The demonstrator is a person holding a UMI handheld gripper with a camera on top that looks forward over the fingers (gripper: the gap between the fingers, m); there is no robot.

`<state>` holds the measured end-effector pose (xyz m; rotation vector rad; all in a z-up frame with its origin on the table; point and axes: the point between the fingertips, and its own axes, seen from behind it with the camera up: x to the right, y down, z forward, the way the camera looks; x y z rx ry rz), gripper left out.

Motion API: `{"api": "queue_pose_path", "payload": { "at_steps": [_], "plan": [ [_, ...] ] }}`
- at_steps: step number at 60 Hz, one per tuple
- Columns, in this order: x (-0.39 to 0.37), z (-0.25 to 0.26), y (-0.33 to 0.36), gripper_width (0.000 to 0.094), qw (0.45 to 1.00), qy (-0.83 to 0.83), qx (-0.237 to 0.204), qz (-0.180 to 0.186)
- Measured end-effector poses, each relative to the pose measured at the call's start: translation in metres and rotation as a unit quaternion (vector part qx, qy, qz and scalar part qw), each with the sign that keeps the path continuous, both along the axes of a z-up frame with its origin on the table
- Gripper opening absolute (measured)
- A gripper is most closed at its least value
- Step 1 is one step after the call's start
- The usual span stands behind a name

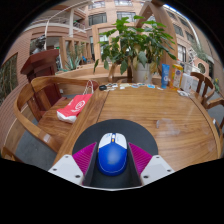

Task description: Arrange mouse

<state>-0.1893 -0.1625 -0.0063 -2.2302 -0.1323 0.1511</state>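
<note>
A blue and white mouse (113, 156) is seen at 6 o'clock, gripped between the magenta pads (86, 157) of the claw (113, 160), which is narrowed onto it from both sides. Under the mouse a dark round mat (112, 130) is laid on the wooden counter (150, 115). From 12 to 3 o'clock of the mouse, bare wood is left open toward the far edge. At 10 o'clock the counter's left edge is met, and beyond it a wooden chair (40, 105) is placed, with a red and white item (74, 106) lying on its seat. At 12 o'clock, far off, a large potted plant (133, 45) is set, with small boxes and bottles (165, 75) beside it at 1 o'clock.
</note>
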Motion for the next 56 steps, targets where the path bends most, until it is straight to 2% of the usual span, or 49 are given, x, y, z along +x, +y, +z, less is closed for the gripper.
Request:
{"api": "queue_pose_path", "payload": {
  "at_steps": [5, 6, 8, 18, 30, 44, 56],
  "plan": [
    [-0.001, 0.018, -0.006, 0.0846, 1.000, 0.000, 0.007, 0.002],
    [-0.002, 0.022, -0.008, 0.0873, 1.000, 0.000, 0.011, 0.002],
    [-0.002, 0.031, -0.012, 0.0839, 1.000, -0.004, 0.018, 0.001],
    [0.003, 0.079, -0.050, 0.0857, 0.999, -0.022, 0.043, -0.010],
    [0.004, 0.112, -0.105, 0.0855, 0.997, -0.041, 0.056, -0.019],
    [-0.002, 0.121, -0.152, 0.0854, 0.998, -0.034, 0.055, -0.021],
    [0.001, 0.122, -0.164, 0.0846, 0.997, -0.034, 0.057, -0.027]
  ]
}}
